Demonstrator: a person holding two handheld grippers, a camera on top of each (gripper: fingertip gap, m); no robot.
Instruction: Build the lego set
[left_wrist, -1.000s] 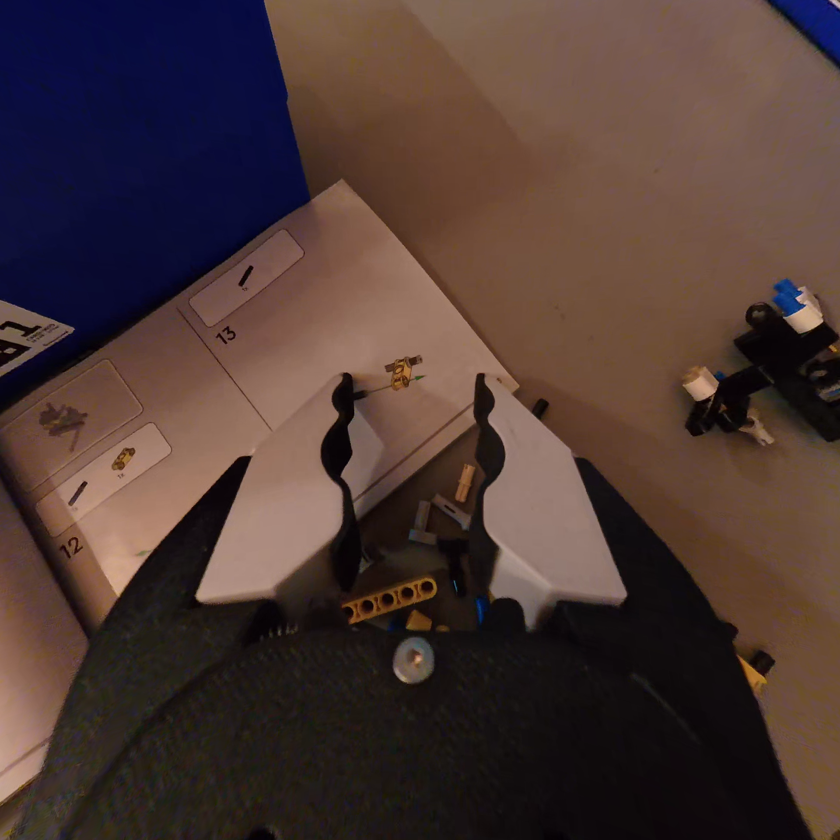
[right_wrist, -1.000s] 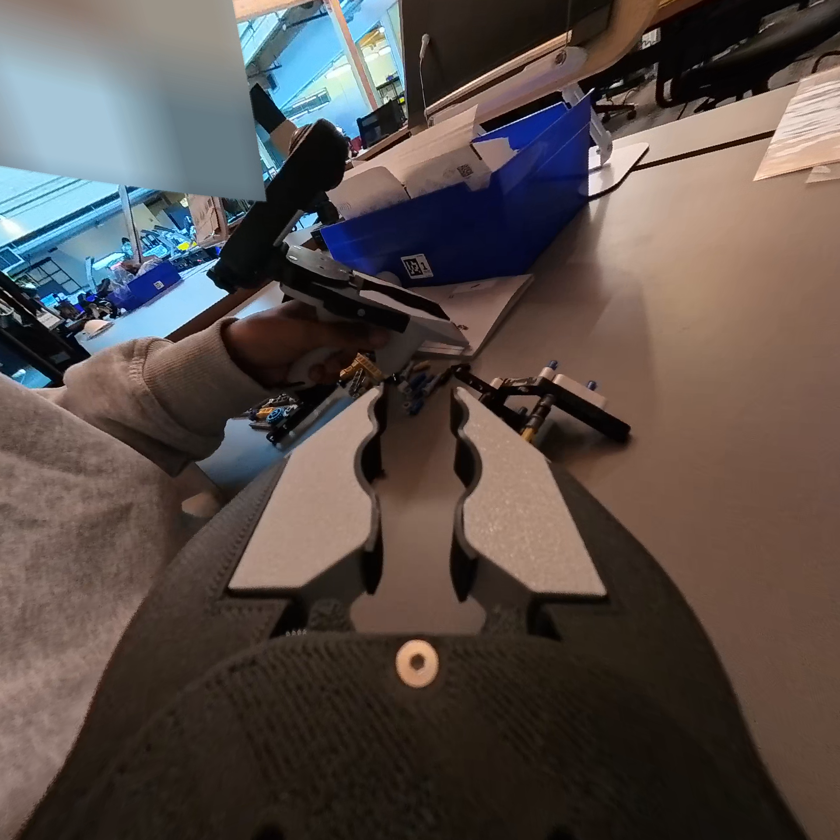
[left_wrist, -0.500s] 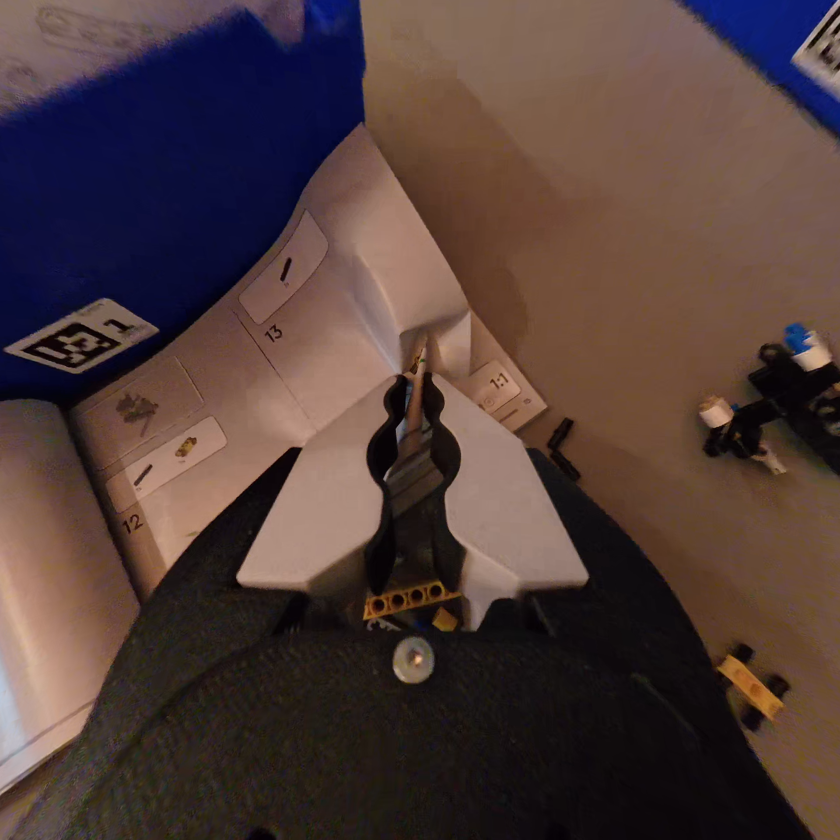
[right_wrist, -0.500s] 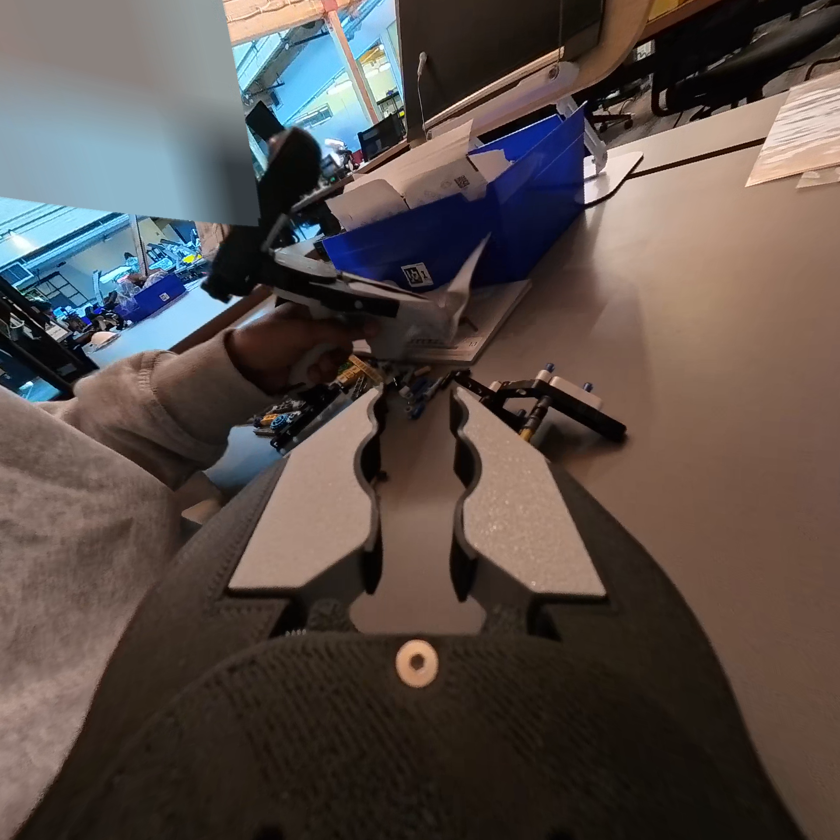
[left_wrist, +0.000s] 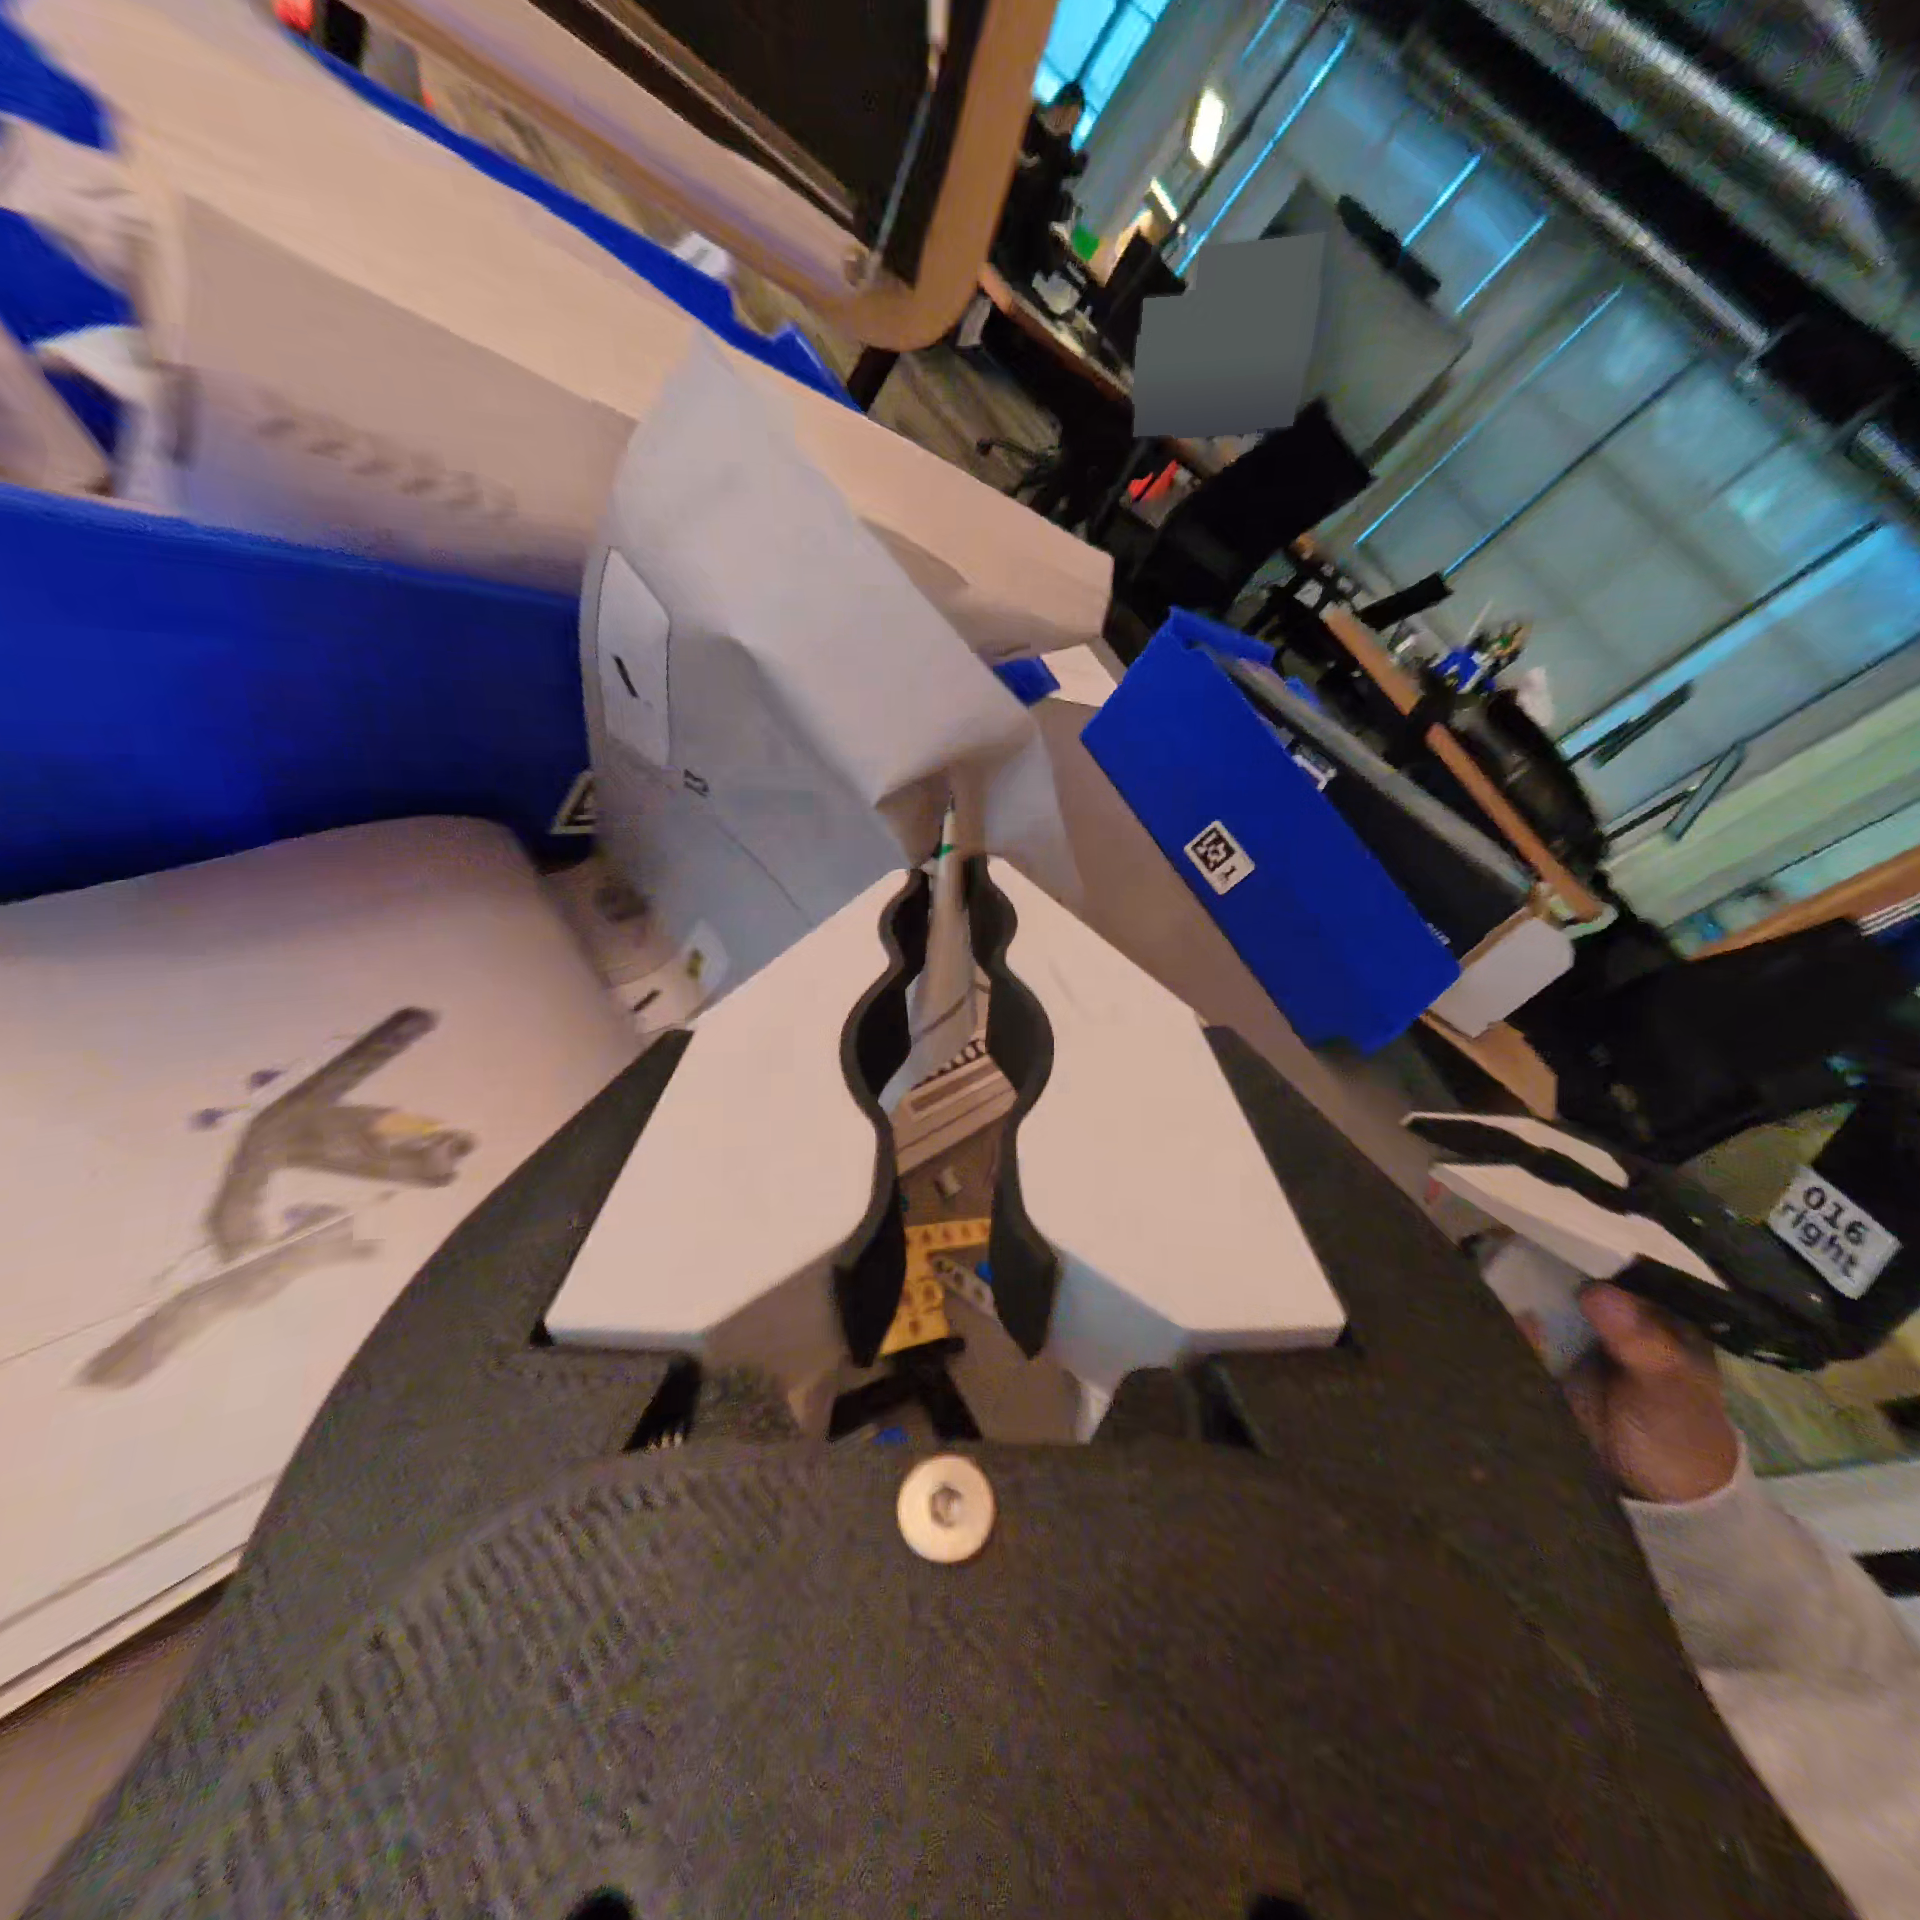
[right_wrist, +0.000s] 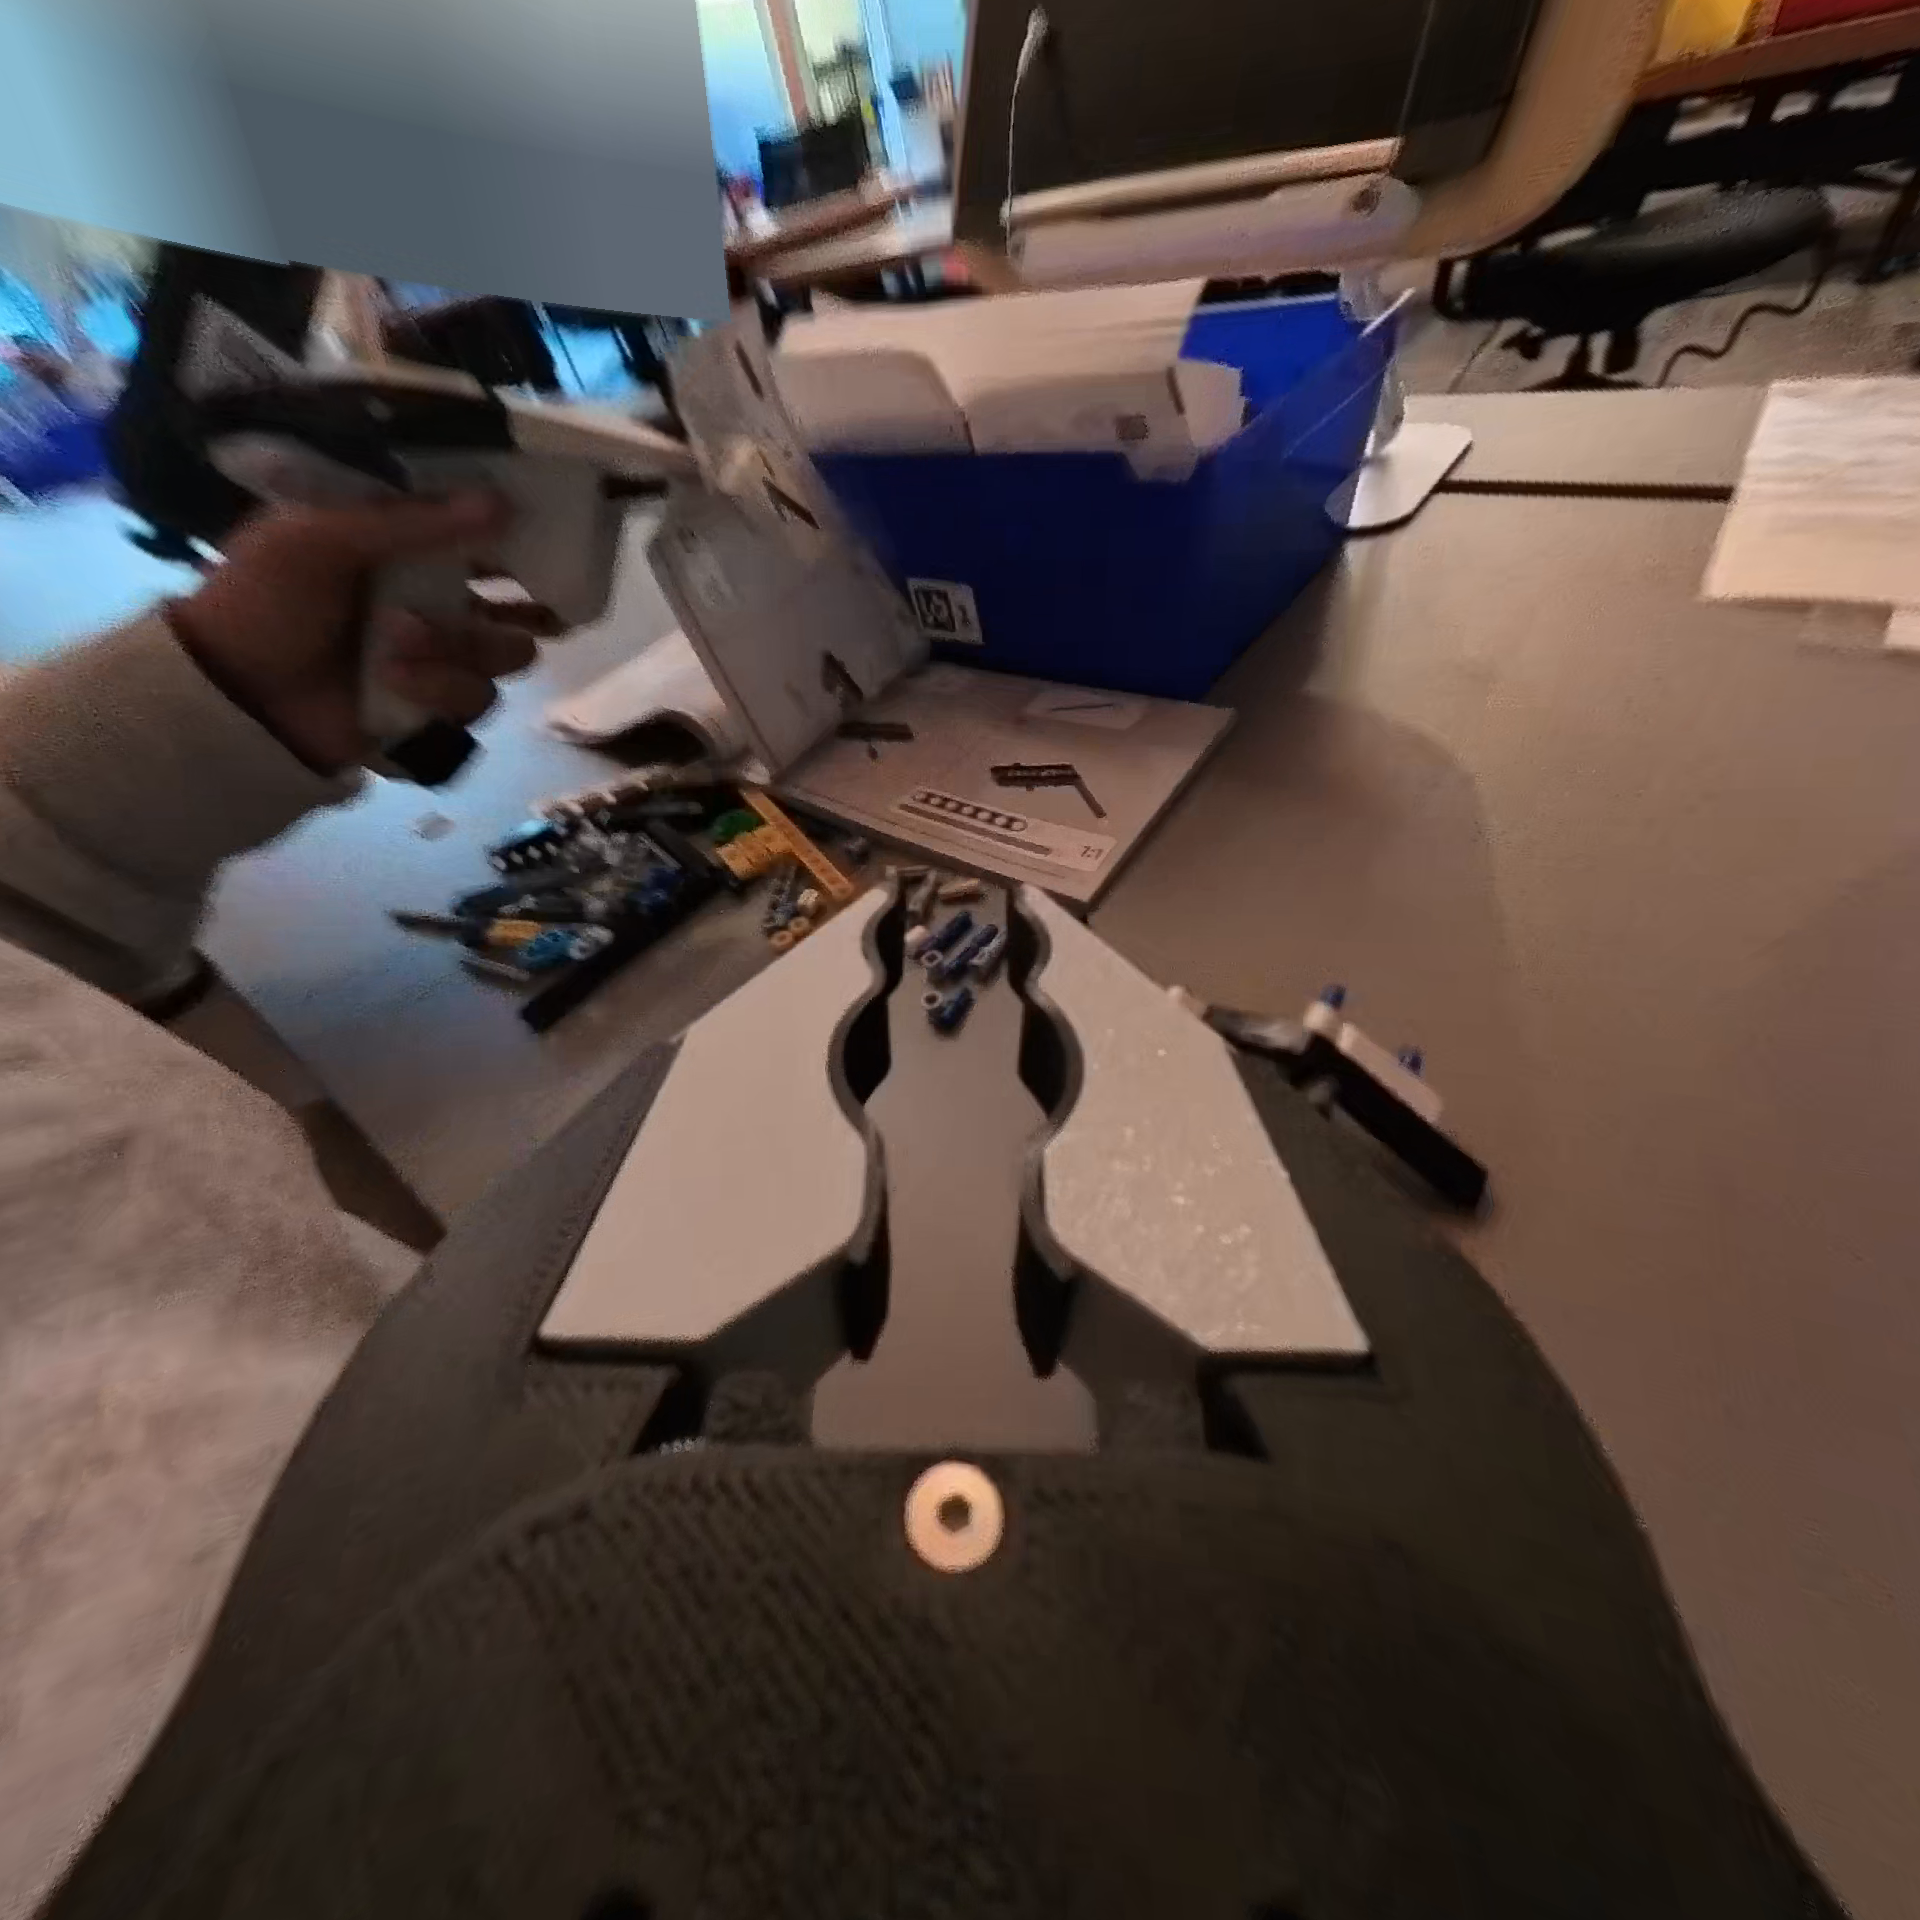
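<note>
My left gripper (left_wrist: 945, 883) is shut on the edge of a page (left_wrist: 790, 675) of the white instruction booklet and holds it lifted and bent above the table. The right wrist view shows this gripper (right_wrist: 665, 447) in a hand, the raised page (right_wrist: 769, 582), and the open booklet (right_wrist: 997, 790) lying flat. My right gripper (right_wrist: 956, 914) is open and empty, low over the grey table. Small blue pins (right_wrist: 951, 961) lie just beyond its fingertips. A pile of loose lego pieces (right_wrist: 644, 862) lies to the left. A black partial assembly (right_wrist: 1361, 1081) lies to the right.
A blue bin (right_wrist: 1091, 561) holding white boxes stands behind the booklet; it also shows in the left wrist view (left_wrist: 260, 665). A second blue bin (left_wrist: 1268, 862) stands farther off. Loose papers (right_wrist: 1829, 499) and a monitor stand base (right_wrist: 1403, 468) sit at the back right. About 25 cm separates my left fingertips from my right.
My left gripper closed on the booklet page and lifted it up off the booklet, tilting upward. My right gripper stayed open and swung a little toward the loose pieces.
</note>
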